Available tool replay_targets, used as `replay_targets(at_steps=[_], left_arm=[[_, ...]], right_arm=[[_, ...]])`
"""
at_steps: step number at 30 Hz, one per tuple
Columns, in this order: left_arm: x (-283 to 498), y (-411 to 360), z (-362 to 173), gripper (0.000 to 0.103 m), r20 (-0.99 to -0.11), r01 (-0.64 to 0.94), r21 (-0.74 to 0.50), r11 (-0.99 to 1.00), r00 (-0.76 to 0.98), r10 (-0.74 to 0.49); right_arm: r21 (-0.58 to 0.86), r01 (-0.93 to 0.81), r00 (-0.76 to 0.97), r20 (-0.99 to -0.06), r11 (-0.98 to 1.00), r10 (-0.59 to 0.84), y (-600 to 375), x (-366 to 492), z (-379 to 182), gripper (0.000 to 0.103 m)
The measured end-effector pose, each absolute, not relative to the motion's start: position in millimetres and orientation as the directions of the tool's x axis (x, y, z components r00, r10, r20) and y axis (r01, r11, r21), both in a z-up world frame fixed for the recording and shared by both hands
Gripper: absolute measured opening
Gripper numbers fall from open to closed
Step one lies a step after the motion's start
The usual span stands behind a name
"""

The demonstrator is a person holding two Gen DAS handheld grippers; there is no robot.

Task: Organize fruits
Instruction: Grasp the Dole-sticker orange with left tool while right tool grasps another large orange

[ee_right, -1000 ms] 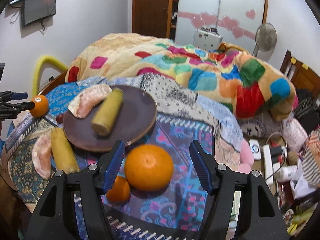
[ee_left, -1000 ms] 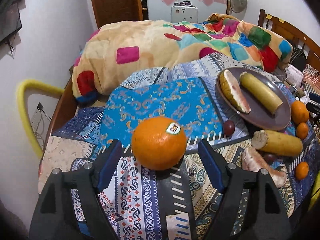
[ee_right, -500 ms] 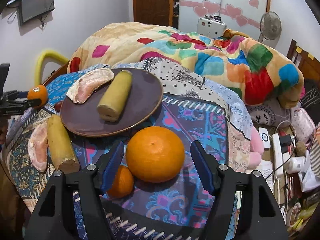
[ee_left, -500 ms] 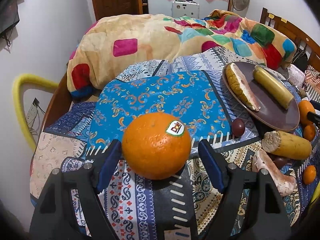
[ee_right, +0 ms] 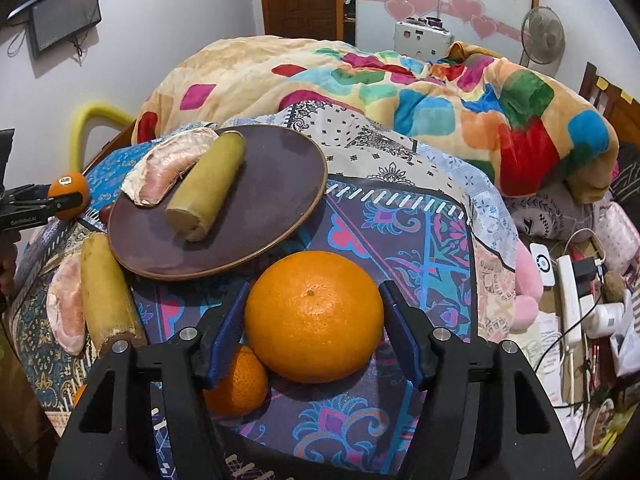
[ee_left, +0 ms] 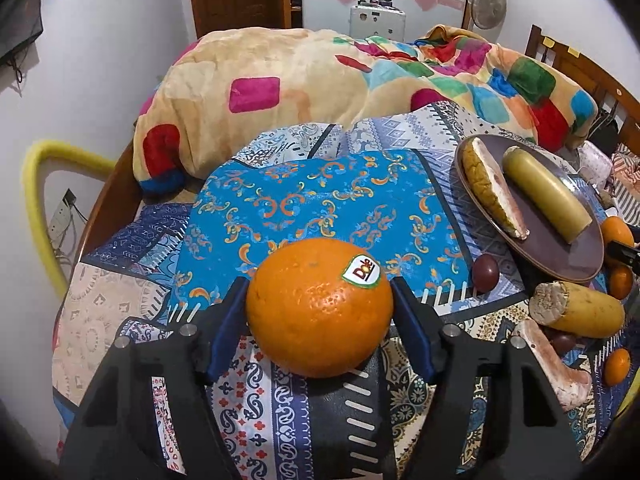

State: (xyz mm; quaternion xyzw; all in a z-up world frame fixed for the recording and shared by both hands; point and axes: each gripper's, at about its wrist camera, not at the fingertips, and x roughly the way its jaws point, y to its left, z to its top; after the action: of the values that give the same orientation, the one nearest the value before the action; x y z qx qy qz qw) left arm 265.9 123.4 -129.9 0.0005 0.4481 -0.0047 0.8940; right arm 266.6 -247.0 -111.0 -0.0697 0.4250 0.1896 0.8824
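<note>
My left gripper (ee_left: 319,320) is shut on a large orange with a Dole sticker (ee_left: 319,307), its blue pads pressed against both sides. My right gripper (ee_right: 314,326) is shut on another large orange (ee_right: 314,315) just in front of the brown plate (ee_right: 276,184). The plate holds a pomelo slice (ee_right: 170,170) and a banana piece (ee_right: 208,188). It also shows in the left wrist view (ee_left: 560,256). A small tangerine (ee_right: 240,384) lies under my right gripper's left finger.
Beside the plate lie another banana piece (ee_left: 576,314), a pomelo slice (ee_left: 552,364), a dark passion fruit (ee_left: 485,278) and small tangerines (ee_left: 616,366). A colourful blanket (ee_left: 320,72) is heaped behind. The patterned cloth (ee_left: 320,204) covers the surface.
Both grippers moved forward around their oranges and closed on them; the jaws were wide apart before and now touch the fruit.
</note>
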Motion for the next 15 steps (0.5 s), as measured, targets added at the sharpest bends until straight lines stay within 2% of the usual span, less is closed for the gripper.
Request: replay_targets(at_steps=[15], left_arm=[[252,102,-96,0.068,-0.775,0.034,0.013,0.999,0.631,-0.012]], right_arm=[[0.050,-0.358,0.621,-0.733,0.933,0.278,-269,265,-81,0.061]])
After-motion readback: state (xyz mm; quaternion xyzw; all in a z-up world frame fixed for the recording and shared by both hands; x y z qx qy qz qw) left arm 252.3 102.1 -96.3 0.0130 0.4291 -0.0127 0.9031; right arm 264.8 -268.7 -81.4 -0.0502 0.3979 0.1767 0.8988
